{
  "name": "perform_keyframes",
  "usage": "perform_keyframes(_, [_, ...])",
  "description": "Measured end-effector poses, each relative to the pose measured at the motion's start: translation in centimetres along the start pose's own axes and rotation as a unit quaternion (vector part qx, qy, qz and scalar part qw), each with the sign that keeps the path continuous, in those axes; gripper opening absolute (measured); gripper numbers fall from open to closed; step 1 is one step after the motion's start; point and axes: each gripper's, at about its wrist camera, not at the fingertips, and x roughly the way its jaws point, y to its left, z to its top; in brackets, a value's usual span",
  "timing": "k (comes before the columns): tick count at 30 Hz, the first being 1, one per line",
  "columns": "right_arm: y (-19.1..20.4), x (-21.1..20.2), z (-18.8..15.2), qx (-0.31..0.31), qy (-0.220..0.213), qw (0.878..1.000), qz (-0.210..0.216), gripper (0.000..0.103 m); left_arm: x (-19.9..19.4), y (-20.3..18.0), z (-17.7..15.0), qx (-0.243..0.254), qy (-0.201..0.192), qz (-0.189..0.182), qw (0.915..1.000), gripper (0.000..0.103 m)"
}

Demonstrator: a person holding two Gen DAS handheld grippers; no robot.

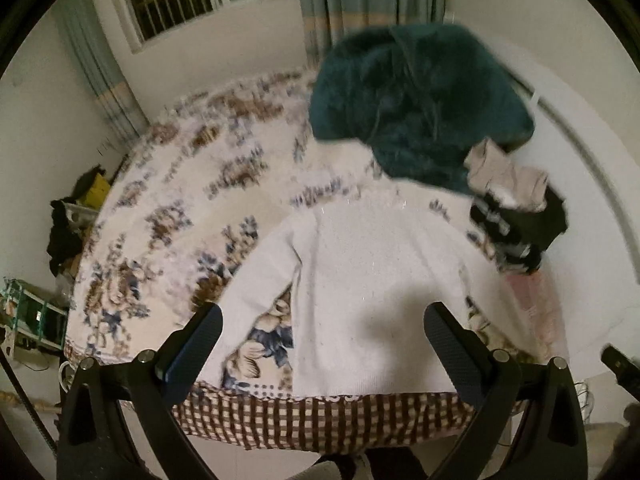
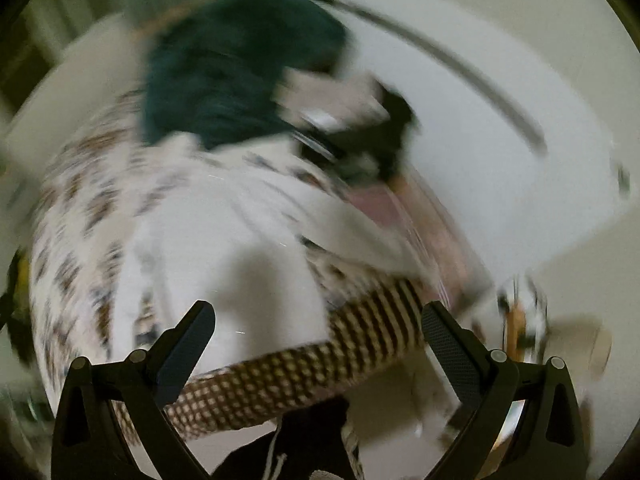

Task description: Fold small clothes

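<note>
A small white knit sweater (image 1: 372, 280) lies spread flat on the flowered bedspread (image 1: 180, 184), its hem near the bed's front edge. My left gripper (image 1: 322, 322) is open and empty, just above the hem. The sweater also shows in the blurred right wrist view (image 2: 224, 248). My right gripper (image 2: 318, 320) is open and empty, over the bed's front right corner and the sweater's right side. A fluffy teal garment (image 1: 416, 112) lies behind the sweater, also in the right wrist view (image 2: 240, 64).
A heap of beige and black clothes (image 1: 516, 204) lies at the right of the bed, with a pink piece (image 1: 536, 300) below it. The checked bed skirt (image 1: 320, 420) marks the front edge. A white wall is to the right; clutter (image 1: 68, 224) stands on the floor at left.
</note>
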Motion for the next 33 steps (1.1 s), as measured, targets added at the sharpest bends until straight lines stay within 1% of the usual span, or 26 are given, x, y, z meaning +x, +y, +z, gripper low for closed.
perform_keyframes(2, [-4.3,6.0,-0.2,0.054,0.035,0.998,-0.022,0.103,4.7,-1.3,-0.4,0.009,0.025,0.009,0.9996,0.103])
perform_keyframes(3, [-6.5,9.0,-0.4,0.079,0.051,0.995,-0.030,0.103,8.1,-2.4,-0.6,0.012,0.044,0.018,0.9988,0.103])
perform_keyframes(4, [-9.2,12.6,-0.8,0.110,0.068,0.991,-0.031,0.103,9.7,-2.8,-1.0,0.012,0.052,0.021,0.9983,0.103])
perform_keyframes(5, [-11.1,15.4,-1.0,0.133,0.080,0.987,-0.035,0.103,12.2,-3.6,-1.3,0.012,0.064,0.027,0.9975,0.103])
perform_keyframes(7, [-15.3,22.0,-1.6,0.186,0.105,0.976,-0.040,0.103,17.8,-5.4,-2.1,0.009,0.093,0.047,0.9945,0.103])
perform_keyframes(8, [-16.9,24.7,-1.9,0.213,0.120,0.969,-0.043,0.103,19.8,-5.9,-2.9,0.006,0.106,0.053,0.9930,0.103])
perform_keyframes(9, [-19.0,27.7,-2.3,0.252,0.128,0.958,-0.034,0.103,21.8,-6.6,-3.4,0.004,0.119,0.059,0.9911,0.103])
perform_keyframes(10, [-20.4,29.8,-2.8,0.282,0.135,0.950,-0.028,0.103,23.5,-7.1,-3.9,0.003,0.133,0.065,0.9890,0.103])
perform_keyframes(11, [-22.6,32.7,-3.5,0.330,0.144,0.933,-0.021,0.103,25.5,-7.5,-4.4,0.000,0.149,0.068,0.9865,0.103])
perform_keyframes(12, [-23.9,34.4,-3.8,0.365,0.144,0.920,-0.010,0.103,27.5,-8.0,-5.0,-0.004,0.163,0.066,0.9844,0.103])
perform_keyframes(14, [-26.5,38.4,-4.6,0.442,0.136,0.886,0.018,0.103,30.7,-8.7,-5.9,-0.008,0.185,0.067,0.9805,0.103])
perform_keyframes(16, [-27.9,41.2,-4.6,0.490,0.120,0.863,0.039,0.102,33.7,-9.2,-6.6,-0.013,0.202,0.066,0.9770,0.103])
perform_keyframes(17, [-28.4,42.4,-4.5,0.507,0.108,0.854,0.045,0.102,35.3,-9.3,-7.0,-0.014,0.208,0.069,0.9755,0.103])
perform_keyframes(19, [-29.1,44.7,-4.1,0.527,0.096,0.843,0.049,0.097,37.6,-9.5,-6.9,-0.013,0.212,0.074,0.9743,0.103])
perform_keyframes(20, [-29.1,45.6,-3.8,0.534,0.098,0.838,0.050,0.087,38.3,-9.9,-6.9,-0.013,0.212,0.076,0.9742,0.103])
perform_keyframes(21, [-29.2,46.8,-3.3,0.541,0.102,0.833,0.051,0.073,39.1,-9.7,-6.9,-0.013,0.212,0.079,0.9740,0.103])
perform_keyframes(22, [-29.1,47.6,-3.1,0.545,0.103,0.831,0.050,0.067,39.8,-9.7,-6.7,-0.015,0.212,0.079,0.9741,0.103])
perform_keyframes(23, [-28.8,48.1,-2.7,0.542,0.100,0.833,0.040,0.053,40.3,-9.4,-6.6,-0.018,0.210,0.076,0.9745,0.103])
perform_keyframes(24, [-28.5,48.2,-2.1,0.535,0.091,0.839,0.026,0.032,40.8,-8.8,-6.5,-0.021,0.205,0.075,0.9756,0.103])
perform_keyframes(25, [-27.9,47.7,-1.3,0.520,0.076,0.851,0.002,0.021,41.5,-8.8,-6.0,-0.022,0.203,0.074,0.9760,0.103])
perform_keyframes(26, [-27.2,47.1,-0.5,0.505,0.067,0.861,-0.015,0.018,41.9,-8.3,-5.7,-0.024,0.200,0.074,0.9767,0.103])
perform_keyframes(28, [-24.9,45.1,1.9,0.455,0.036,0.888,-0.056,0.016,42.4,-7.1,-5.1,-0.031,0.193,0.074,0.9780,0.103])
perform_keyframes(29, [-23.6,44.1,3.1,0.430,0.024,0.900,-0.068,0.016,42.6,-6.1,-4.6,-0.039,0.189,0.076,0.9783,0.103])
perform_keyframes(31, [-19.7,41.6,6.1,0.366,-0.003,0.927,-0.083,0.015,42.8,-4.4,-3.9,-0.051,0.184,0.079,0.9785,0.103])
perform_keyframes(33, [-15.4,38.9,8.8,0.303,-0.027,0.949,-0.087,0.015,42.8,-1.9,-3.0,-0.064,0.174,0.084,0.9790,0.103])
